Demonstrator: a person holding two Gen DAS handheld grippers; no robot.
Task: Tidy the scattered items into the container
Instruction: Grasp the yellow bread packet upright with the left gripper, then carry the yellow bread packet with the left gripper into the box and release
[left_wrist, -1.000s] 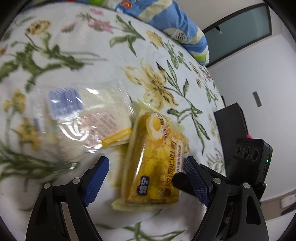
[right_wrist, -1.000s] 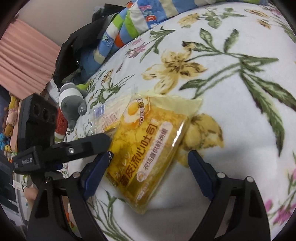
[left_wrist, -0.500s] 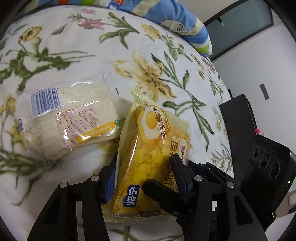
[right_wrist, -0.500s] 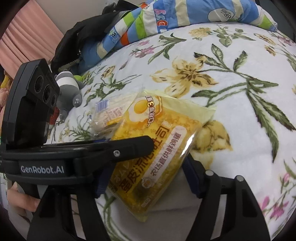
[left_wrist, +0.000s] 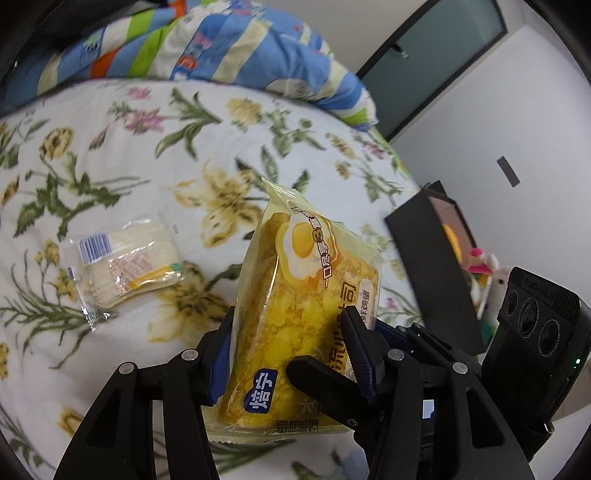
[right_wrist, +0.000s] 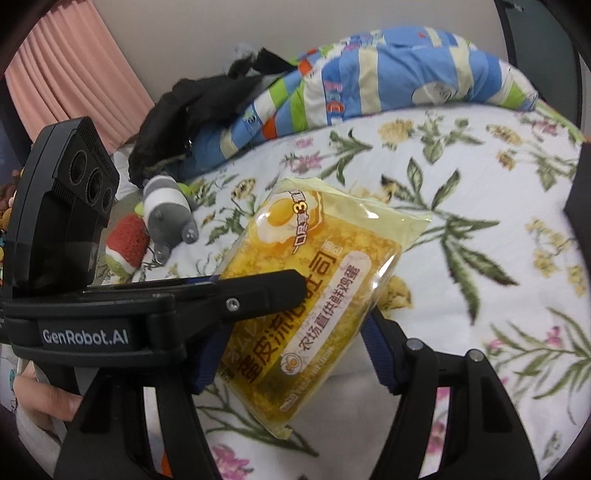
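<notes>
Yellow bread packet (left_wrist: 295, 314) clamped by both left gripper (left_wrist: 291, 347) and right gripper (right_wrist: 291, 350), held clear above floral bed (left_wrist: 110, 350). White packet (left_wrist: 125, 266) lies on bed, untouched — both to stow (container not clearly identifiable).

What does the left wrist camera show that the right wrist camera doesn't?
Only the left wrist view shows the pale clear-wrapped snack lying on the bedspread, a black box at the bed's edge and a dark glass door. Only the right wrist view shows a grey plush toy, pink curtains and a black garment. Both show the yellow egg toast packet clamped by the left claw and right claw, the floral bedspread and the striped quilt.
</notes>
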